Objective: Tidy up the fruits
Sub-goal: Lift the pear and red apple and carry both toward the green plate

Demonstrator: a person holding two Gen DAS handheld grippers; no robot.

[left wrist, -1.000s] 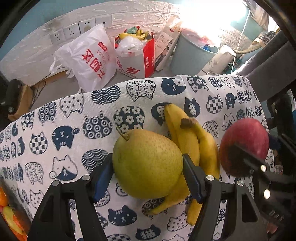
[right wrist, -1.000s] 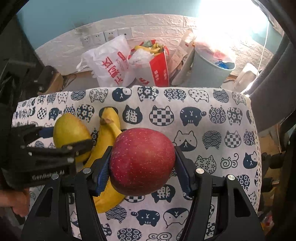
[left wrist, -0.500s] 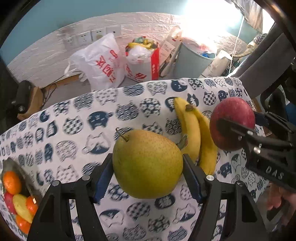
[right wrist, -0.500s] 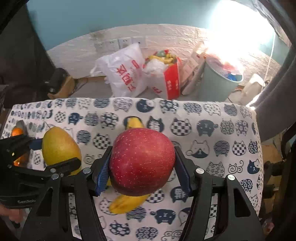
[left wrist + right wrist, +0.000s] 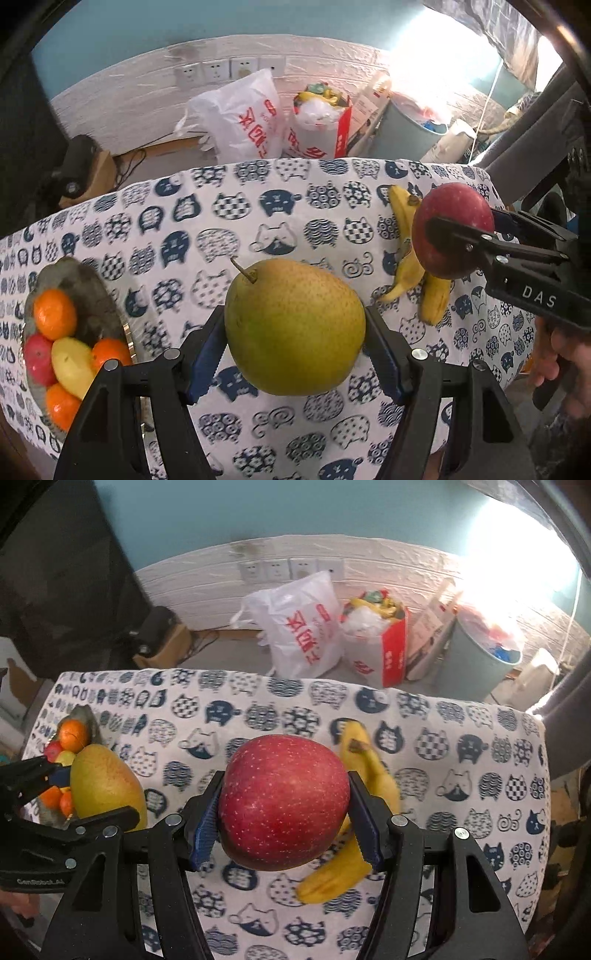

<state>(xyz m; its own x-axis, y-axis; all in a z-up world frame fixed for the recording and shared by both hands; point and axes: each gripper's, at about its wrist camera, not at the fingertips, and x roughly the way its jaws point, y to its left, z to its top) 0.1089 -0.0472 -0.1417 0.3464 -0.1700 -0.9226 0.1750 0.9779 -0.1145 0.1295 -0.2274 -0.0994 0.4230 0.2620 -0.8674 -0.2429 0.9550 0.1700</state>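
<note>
Above the counter with the cat cloth, the left gripper is clenched on a big green pear. The right gripper is clenched on a red apple. Both fruits hang in the air and do not touch the cloth.

A gray bowl sits at the left edge of the counter. It already holds oranges, a yellow fruit and a small red one. The pear is nearer to the bowl than the apple is. Two bananas lie on the cloth, far from the bowl, just under the apple.

The step now looks like carrying the fruit to the bowl. To do it well, the pear should likely go in first, since it is closer. It should come down low over a free spot before the gripper lets go, so it does not bump the oranges out. The apple should wait behind, so the two grippers do not hit each other.

The bowl is cut off at the edge of the left view, so how much room is left is hard to tell. The apple hides part of the bananas.
</note>
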